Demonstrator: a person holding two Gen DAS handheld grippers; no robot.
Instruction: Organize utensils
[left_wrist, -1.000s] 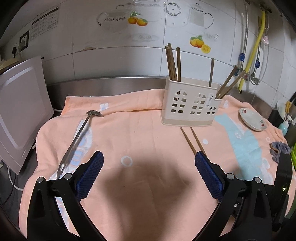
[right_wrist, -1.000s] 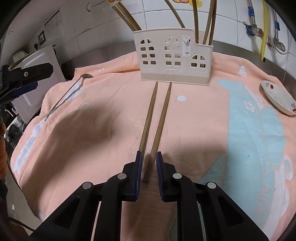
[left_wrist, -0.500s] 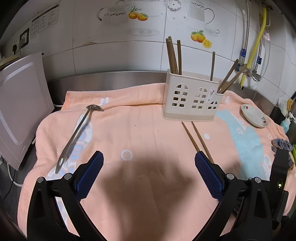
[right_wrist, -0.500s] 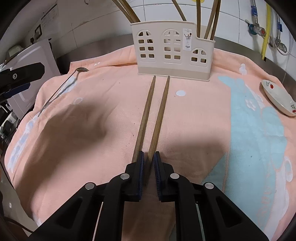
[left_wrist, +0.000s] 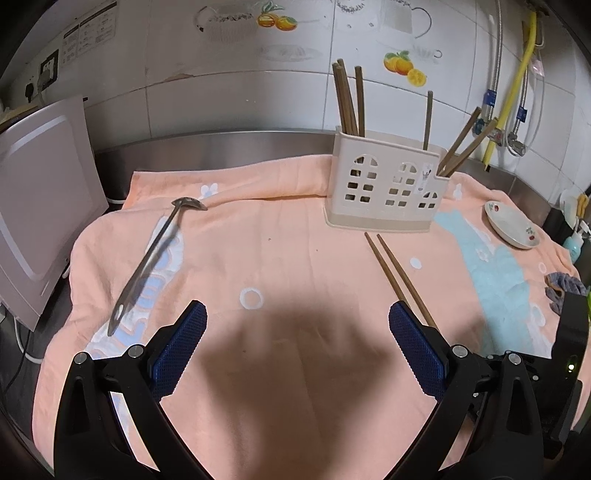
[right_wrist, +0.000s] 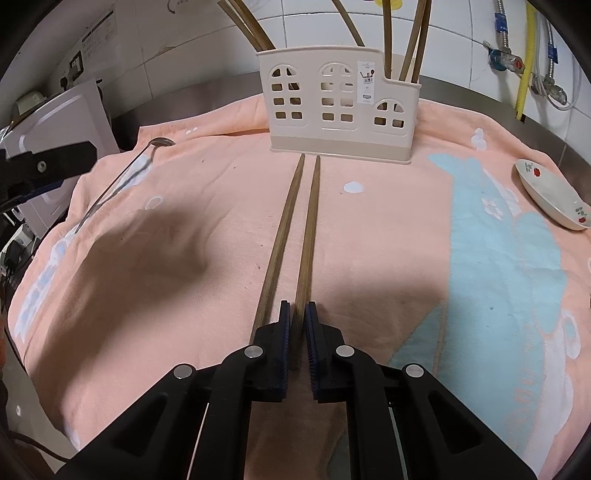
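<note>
Here the right gripper (right_wrist: 296, 308) pinches one chopstick (right_wrist: 309, 229) of the pair lying before the holder (right_wrist: 334, 110); its twin (right_wrist: 282, 229) sits outside, and could roll or get dragged on lifting. The left gripper (left_wrist: 295, 325) hangs open, empty
</note>
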